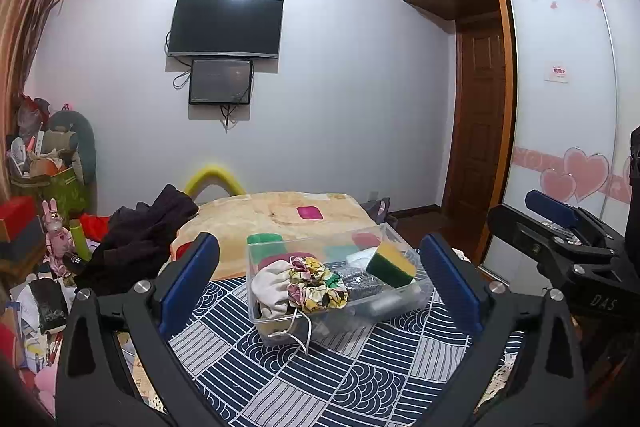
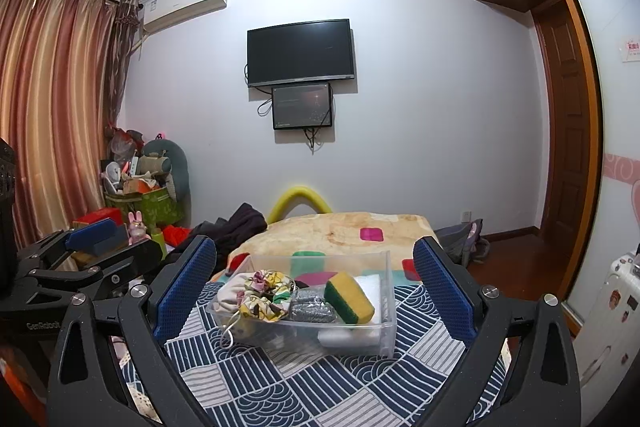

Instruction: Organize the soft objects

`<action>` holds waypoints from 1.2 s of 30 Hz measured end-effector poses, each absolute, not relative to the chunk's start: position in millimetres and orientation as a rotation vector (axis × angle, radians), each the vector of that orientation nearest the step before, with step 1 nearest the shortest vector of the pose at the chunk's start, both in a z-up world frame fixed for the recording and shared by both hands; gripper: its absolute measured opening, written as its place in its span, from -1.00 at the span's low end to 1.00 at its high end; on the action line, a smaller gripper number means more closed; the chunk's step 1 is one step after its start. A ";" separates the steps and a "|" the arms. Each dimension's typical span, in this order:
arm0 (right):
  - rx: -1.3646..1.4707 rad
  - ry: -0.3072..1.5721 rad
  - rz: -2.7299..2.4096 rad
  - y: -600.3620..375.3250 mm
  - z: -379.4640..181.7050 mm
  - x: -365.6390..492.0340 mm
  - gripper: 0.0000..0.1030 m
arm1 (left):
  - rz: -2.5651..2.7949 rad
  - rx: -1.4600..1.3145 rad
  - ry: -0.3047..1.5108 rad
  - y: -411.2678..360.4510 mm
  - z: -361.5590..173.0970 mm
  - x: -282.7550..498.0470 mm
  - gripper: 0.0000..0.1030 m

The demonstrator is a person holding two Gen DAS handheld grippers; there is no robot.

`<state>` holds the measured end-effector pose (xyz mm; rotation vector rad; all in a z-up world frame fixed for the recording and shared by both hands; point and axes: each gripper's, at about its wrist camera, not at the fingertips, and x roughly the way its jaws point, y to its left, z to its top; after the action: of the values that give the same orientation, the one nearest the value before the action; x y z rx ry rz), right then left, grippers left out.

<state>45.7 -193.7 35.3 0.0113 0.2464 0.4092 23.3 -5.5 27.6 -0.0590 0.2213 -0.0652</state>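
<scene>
The left gripper (image 1: 320, 279) was built of matte black plastic arms with triangular cut-outs, each arm fastened by round silver screws. Its fingers (image 1: 188, 283) were faced with blue textured pads. The right gripper (image 2: 314, 287) was made alike, its blue pads (image 2: 444, 291) marked with a fine dotted grid. White lettering was printed on the black bodies: "DAS" on the right one, "GenRobot" on the left.

Bed (image 1: 360, 379) with navy-patterned sheet, clear bin (image 1: 280, 323) on it, beige blanket (image 1: 260, 215) behind
</scene>
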 end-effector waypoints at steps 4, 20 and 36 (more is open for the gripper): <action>0.012 0.246 0.410 -193.7 35.1 45.3 0.92 | -0.067 -0.060 0.221 -5.0 27.7 22.9 0.98; 0.012 0.248 0.410 -194.1 35.3 45.7 0.92 | -0.071 -0.063 0.225 -6.5 27.0 23.0 0.98; 0.013 0.246 0.408 -192.6 38.1 41.2 0.93 | -0.074 -0.073 0.230 -6.9 25.8 22.2 0.99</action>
<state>41.2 -192.6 38.1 0.0126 0.2462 0.4084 22.2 -6.9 25.8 -0.0728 0.2301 -0.0736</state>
